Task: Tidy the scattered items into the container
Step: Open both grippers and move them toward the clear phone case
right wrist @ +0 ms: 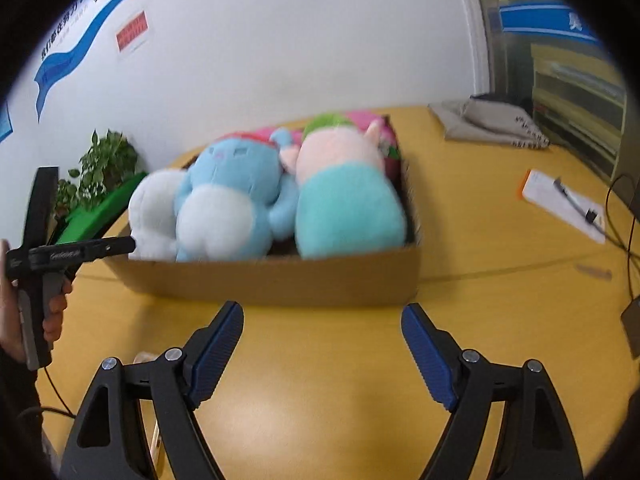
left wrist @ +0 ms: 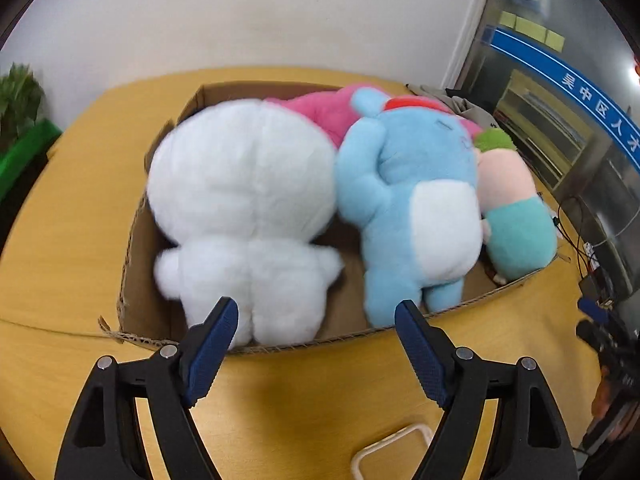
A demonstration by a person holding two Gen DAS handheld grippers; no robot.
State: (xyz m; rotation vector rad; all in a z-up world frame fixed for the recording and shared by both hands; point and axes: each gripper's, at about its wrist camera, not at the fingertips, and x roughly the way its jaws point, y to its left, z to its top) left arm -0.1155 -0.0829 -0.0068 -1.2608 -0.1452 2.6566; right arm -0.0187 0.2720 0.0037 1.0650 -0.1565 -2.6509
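A cardboard box (left wrist: 132, 248) sits on the yellow table and holds several plush toys: a white one (left wrist: 244, 200), a blue one (left wrist: 408, 200), a pink one (left wrist: 316, 108) behind them, and a peach-and-teal one (left wrist: 516, 216) at the right. My left gripper (left wrist: 316, 312) is open and empty just over the box's near rim, by the white toy's feet. In the right wrist view the box (right wrist: 280, 280) and the same toys, white (right wrist: 154, 212), blue (right wrist: 232, 200) and teal (right wrist: 344, 204), lie ahead. My right gripper (right wrist: 322, 316) is open and empty in front of the box.
A green planter with a plant (right wrist: 100, 184) stands left of the box. Folded grey cloth (right wrist: 492, 124) and a clipboard with a pen (right wrist: 564, 204) lie on the table at the right. Cables (right wrist: 624, 232) run along the right edge. A white loop (left wrist: 388, 448) lies near me.
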